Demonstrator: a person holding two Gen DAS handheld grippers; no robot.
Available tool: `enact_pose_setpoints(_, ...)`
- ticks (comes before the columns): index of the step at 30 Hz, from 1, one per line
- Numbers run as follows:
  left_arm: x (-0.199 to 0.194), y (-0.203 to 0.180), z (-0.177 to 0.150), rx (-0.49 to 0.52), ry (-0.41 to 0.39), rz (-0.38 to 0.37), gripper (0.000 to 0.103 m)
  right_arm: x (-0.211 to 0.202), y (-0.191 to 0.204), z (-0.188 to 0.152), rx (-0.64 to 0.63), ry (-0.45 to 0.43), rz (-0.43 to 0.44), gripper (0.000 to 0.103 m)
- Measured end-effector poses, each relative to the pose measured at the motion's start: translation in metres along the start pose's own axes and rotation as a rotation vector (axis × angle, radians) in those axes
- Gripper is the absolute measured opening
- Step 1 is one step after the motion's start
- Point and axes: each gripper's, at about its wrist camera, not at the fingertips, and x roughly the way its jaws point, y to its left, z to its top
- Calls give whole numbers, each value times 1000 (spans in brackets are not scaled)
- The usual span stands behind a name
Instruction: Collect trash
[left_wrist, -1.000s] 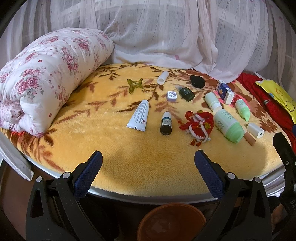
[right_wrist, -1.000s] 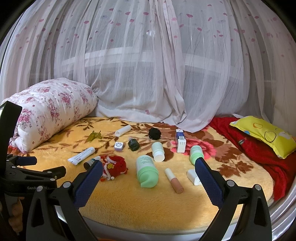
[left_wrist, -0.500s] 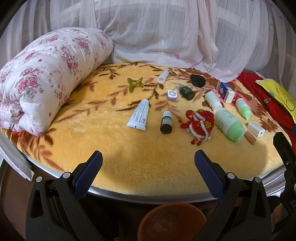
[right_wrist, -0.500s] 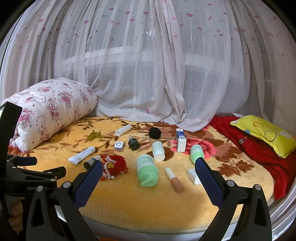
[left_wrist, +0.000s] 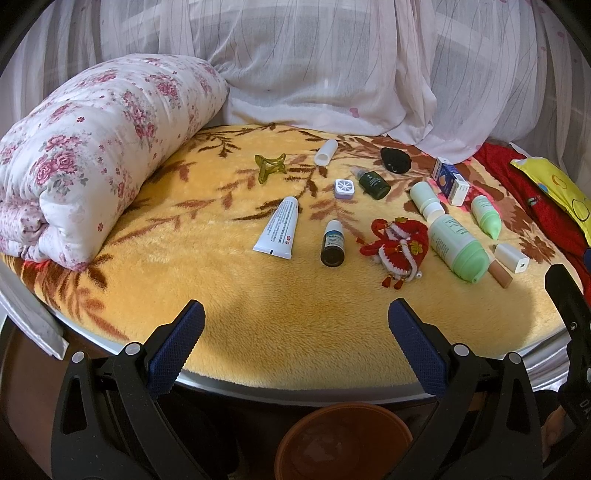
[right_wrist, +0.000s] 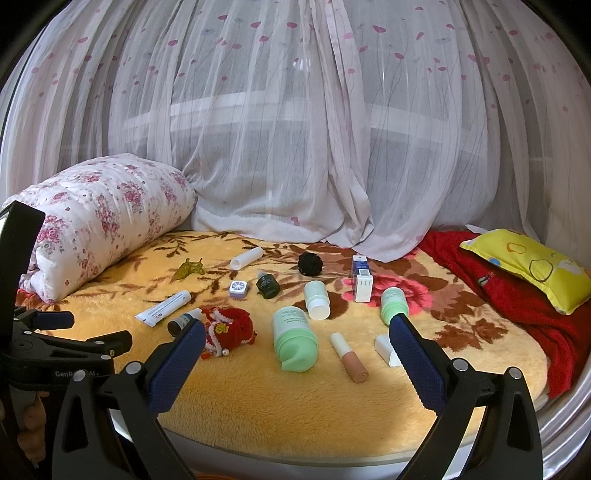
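Nothing moved | both hand-held grippers (left_wrist: 295, 332) (right_wrist: 297, 352) wide apart, empty | labels unreadable

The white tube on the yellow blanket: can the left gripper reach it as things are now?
Probably yes. The left gripper is open, and only bare blanket lies between it and the white tube.

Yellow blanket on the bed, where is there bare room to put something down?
The near strip of the yellow blanket, between the bed edge and the white tube, is bare. So is the stretch between the floral quilt and the green hair clip. Around the big green bottle it is crowded.
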Motion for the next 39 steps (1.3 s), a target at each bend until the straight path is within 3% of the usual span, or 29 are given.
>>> enact_pose_setpoints(17,0,0,0,0,1,1,97,2,-1,-6,-1,-3,-6,98)
enact_pose_setpoints(23,-6,-13,5,40,-16,-49,97,-4,-18,-13,-12,-37,-110,98)
enact_pose_setpoints(26,-6,-35,11,84,-15,-117,97,-11,-42,-14,24,-49,-169,98)
enact_pose_setpoints(28,-4,-49,15,105,-39,-113,97,-14,-58,-16,60,-47,-184,98)
enact_pose_setpoints(32,22,-78,23,174,-51,-70,97,-16,-88,-18,127,-48,-205,98)
enact_pose_setpoints(39,79,-105,19,259,21,-35,96,-8,-104,-29,162,-27,-218,98)
